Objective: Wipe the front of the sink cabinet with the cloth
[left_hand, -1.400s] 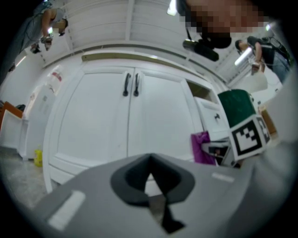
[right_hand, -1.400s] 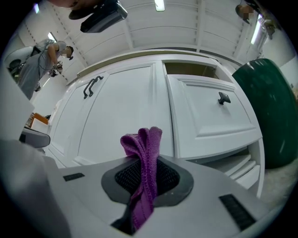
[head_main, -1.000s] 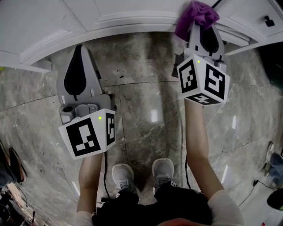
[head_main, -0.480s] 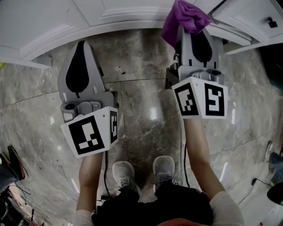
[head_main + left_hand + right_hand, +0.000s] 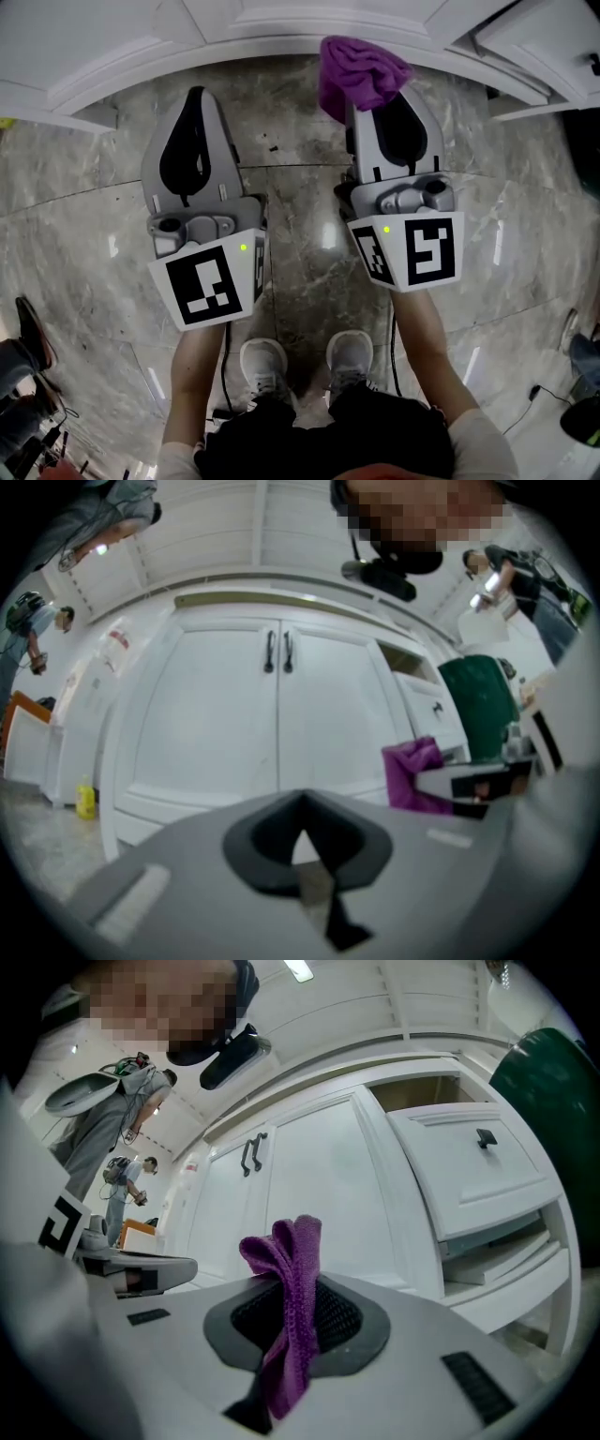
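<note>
My right gripper (image 5: 377,101) is shut on a bunched purple cloth (image 5: 360,73), held just short of the white sink cabinet's base (image 5: 281,28). In the right gripper view the cloth (image 5: 290,1303) stands up between the closed jaws, facing the cabinet's double doors (image 5: 309,1190). The left gripper (image 5: 195,96) hovers over the marble floor to the left, shut with nothing in it. From the left gripper view the doors (image 5: 225,724) with two dark handles (image 5: 278,652) fill the middle, and the cloth (image 5: 411,772) shows at the right.
Drawers (image 5: 473,1162) right of the doors stand partly pulled out. A yellow bottle (image 5: 85,799) sits on the floor at the cabinet's left end. A dark green object (image 5: 478,705) stands at the right. The person's shoes (image 5: 305,361) are on the marble floor (image 5: 300,234).
The right gripper has drawn the cloth back from the cabinet base and to the left. The left gripper has shifted slightly right.
</note>
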Tool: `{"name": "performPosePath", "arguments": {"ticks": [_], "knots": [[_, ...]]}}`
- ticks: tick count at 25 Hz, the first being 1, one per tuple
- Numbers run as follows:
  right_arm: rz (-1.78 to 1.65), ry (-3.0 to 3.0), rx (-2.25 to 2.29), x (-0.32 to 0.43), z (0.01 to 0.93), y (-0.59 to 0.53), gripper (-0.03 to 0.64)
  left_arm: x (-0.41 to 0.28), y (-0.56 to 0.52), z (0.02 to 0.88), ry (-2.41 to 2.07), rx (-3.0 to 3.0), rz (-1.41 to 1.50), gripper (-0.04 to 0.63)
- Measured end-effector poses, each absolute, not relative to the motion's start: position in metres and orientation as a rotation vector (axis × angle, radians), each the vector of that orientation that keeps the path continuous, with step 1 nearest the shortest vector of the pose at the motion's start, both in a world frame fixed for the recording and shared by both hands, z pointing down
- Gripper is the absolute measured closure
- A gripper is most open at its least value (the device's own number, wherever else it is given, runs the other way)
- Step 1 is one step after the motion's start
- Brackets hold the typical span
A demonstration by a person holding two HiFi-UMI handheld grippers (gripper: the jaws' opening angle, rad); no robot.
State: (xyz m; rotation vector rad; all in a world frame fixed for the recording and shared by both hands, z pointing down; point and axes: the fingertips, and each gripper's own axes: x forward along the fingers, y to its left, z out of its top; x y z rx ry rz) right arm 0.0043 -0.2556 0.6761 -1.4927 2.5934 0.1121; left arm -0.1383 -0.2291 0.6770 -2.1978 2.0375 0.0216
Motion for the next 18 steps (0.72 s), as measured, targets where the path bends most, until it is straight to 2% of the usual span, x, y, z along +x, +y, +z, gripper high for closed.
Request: {"name": "performPosePath", "arguments": {"ticks": [14,18], "knots": [[0.023,2.58,-1.453,-0.013,0.705,-0.261,0.563,-0.149,-0.25,0.717,2.059,-2.213,-0.038,0.591],[-0.033,2.602,-1.488,-0.013,0.674,-0.255,0.562,-0.147,-0.243,0.687,2.078,-2.241,-0.043,0.591]]}}
